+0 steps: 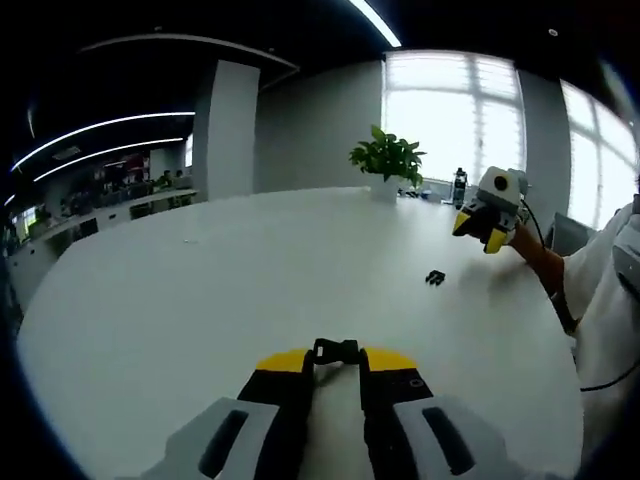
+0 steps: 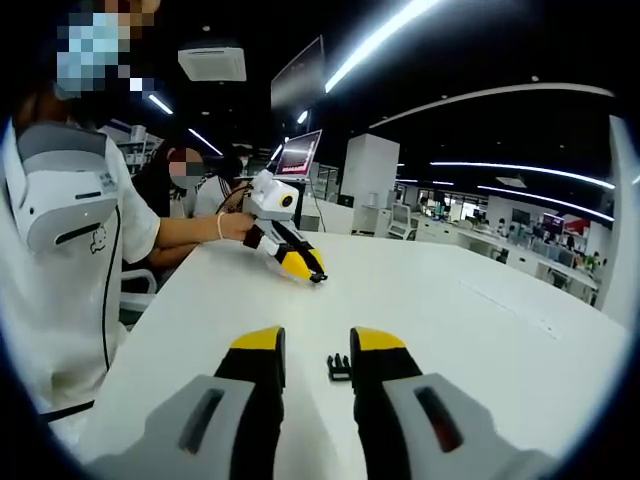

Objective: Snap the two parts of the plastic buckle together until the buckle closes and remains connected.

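1. In the left gripper view, the left gripper (image 1: 337,362) rises from 6 o'clock; its black, yellow-tipped jaws stand narrow and pinch a small black plastic buckle part (image 1: 336,350) crosswise between their tips, just above the white table (image 1: 180,300).
2. The table is smooth, matte and rounded at its edge, and bare around the held part.
3. Farther out, toward 2 o'clock, the second buckle piece (image 1: 435,277) lies flat on the tabletop: small, black, with prongs.
4. Beyond it at 2 o'clock the right gripper (image 1: 482,230) hovers above the table, well apart from that piece, held by a person in a white sleeve (image 1: 600,270).
5. At 12 o'clock, at the table's far edge, a white pot (image 1: 385,187) holds a leafy green plant (image 1: 388,155); a dark bottle (image 1: 459,187) stands just beside it, before bright windows (image 1: 450,110).
6. In the right gripper view, the right gripper's (image 2: 317,350) jaws stand moderately apart, gripping nothing; the loose black piece (image 2: 339,367) lies on the table between them, close against the right-hand jaw. Whether it touches that jaw I cannot tell.
7. Toward 11 o'clock the left gripper (image 2: 312,273) points down at the table, something small and black at its tip.
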Demonstrator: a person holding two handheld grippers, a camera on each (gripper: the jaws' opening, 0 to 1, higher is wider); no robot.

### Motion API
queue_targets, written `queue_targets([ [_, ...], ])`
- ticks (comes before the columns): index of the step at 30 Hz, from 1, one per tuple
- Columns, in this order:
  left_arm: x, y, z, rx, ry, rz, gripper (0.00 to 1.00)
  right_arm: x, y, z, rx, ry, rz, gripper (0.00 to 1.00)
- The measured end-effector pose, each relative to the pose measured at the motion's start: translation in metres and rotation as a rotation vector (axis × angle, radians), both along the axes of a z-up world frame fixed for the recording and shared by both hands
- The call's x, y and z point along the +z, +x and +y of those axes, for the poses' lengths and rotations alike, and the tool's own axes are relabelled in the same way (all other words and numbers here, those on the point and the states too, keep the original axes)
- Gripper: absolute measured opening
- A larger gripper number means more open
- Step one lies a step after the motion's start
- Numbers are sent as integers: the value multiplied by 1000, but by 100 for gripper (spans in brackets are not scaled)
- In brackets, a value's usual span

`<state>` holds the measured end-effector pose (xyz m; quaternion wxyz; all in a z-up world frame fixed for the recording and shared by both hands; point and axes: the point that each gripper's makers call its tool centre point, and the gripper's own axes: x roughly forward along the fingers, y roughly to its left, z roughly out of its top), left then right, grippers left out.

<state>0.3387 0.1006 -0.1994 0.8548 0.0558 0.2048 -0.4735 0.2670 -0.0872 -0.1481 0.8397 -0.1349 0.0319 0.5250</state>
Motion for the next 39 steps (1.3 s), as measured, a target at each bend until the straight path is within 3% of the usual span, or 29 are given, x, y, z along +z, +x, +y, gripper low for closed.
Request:
queue_targets([
  [3, -3, 1, 6, 48, 52, -34, 17, 0, -1, 0, 0, -2, 1, 24],
  [5, -3, -1, 10, 78, 57, -20, 17, -1, -1, -1, -1, -4, 2, 24],
  [9, 0, -4, 14, 121, 29, -1, 17, -3, -3, -3, -4, -11, 7, 24],
  [16, 0, -13, 19, 189, 50, -4, 17, -6, -5, -6, -15, -14, 15, 24],
  [19, 4, -19, 20, 214, 18, 15, 17, -7, -6, -7, -21, -14, 16, 24],
  [25, 15, -22, 24, 310, 7, -54, 17, -6, -9, -8, -25, -5, 16, 24],
  [30, 21, -17, 29, 390, -47, -61, 17, -6, -11, -6, -23, -2, 16, 24],
  [35, 20, -14, 27, 442, -42, -76, 17, -7, -12, -6, -23, -1, 23, 24],
  [39, 10, -10, 29, 502, -4, -54, 17, -8, -12, -7, -26, 1, 29, 24],
])
